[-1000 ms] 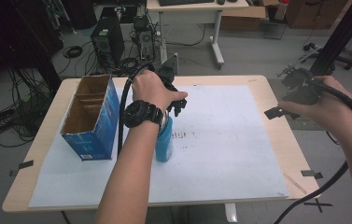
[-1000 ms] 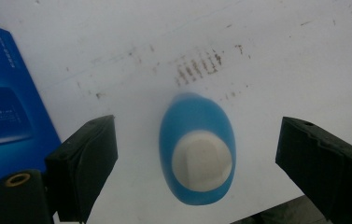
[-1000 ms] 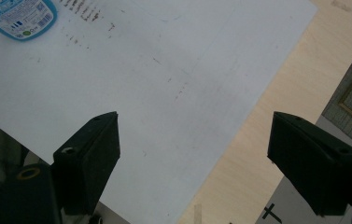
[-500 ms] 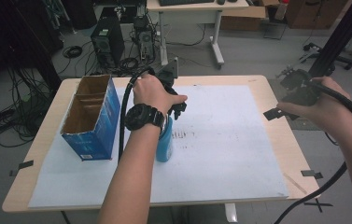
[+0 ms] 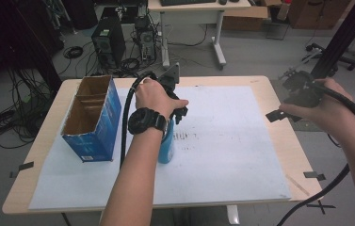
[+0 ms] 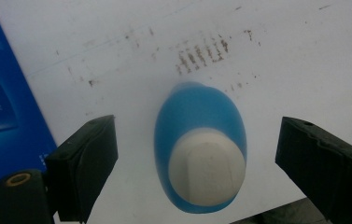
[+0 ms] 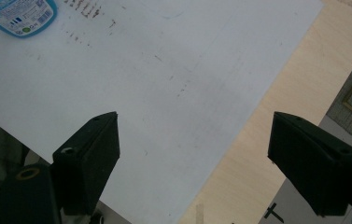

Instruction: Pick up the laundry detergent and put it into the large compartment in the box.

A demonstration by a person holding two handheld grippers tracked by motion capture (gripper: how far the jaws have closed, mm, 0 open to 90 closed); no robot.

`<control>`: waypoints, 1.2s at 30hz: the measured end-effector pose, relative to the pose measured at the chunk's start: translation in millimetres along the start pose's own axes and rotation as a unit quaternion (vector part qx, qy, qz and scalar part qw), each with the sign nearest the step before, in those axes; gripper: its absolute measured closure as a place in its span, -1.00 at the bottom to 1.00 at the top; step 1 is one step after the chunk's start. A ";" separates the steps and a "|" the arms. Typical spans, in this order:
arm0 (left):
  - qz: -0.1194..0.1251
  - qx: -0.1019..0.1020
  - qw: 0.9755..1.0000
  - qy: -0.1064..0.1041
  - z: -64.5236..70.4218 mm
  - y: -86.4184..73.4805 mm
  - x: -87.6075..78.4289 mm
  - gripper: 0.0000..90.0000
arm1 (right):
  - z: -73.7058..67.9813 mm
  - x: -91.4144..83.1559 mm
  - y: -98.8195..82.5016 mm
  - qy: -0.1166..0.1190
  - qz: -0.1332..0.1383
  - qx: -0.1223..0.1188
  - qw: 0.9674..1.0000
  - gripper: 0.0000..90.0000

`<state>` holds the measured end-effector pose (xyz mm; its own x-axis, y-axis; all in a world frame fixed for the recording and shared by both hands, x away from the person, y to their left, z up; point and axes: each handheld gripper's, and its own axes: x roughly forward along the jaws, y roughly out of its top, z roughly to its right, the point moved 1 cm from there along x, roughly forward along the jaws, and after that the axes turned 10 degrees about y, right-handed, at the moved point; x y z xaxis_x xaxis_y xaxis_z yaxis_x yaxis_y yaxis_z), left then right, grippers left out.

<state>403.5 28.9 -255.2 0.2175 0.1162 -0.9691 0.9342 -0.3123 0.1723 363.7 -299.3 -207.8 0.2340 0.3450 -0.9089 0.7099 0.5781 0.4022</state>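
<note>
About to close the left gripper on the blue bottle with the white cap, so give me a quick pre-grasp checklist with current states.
1. Left gripper open: ok, jaws spread wide.
2. Blue plastic bottle with white cap between the jaws: ok, roughly centred, gaps on both sides.
3. Bottle upright on the white paper sheet: ok, cap faces the left gripper view.
4. Jaw depth along the bottle: cannot tell from these views.
5. Clearance from the blue cardboard box with open top: ok, box stands apart beside one jaw.
6. Right gripper out of the way: ok, open, over the table's right edge.
</note>
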 end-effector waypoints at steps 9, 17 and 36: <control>-0.007 -0.003 1.000 0.003 2.5 -1.8 8.4 -0.69 | 1.3 3.6 -1.6 0.002 -0.002 0.001 1.000 -0.63; -0.011 -0.008 1.000 0.004 3.4 -3.3 14.1 -0.69 | 3.0 5.8 -2.8 0.004 -0.003 0.003 1.000 -0.63; -0.024 -0.016 1.000 0.008 6.9 -4.3 29.5 -0.68 | 3.0 11.9 -2.1 0.006 -0.008 0.001 1.000 -0.63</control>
<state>404.0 27.2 -285.8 0.1766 0.1454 -0.9735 0.9520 -0.2766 0.1314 367.0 -298.6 -219.7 0.2149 0.3455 -0.9135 0.7149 0.5816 0.3882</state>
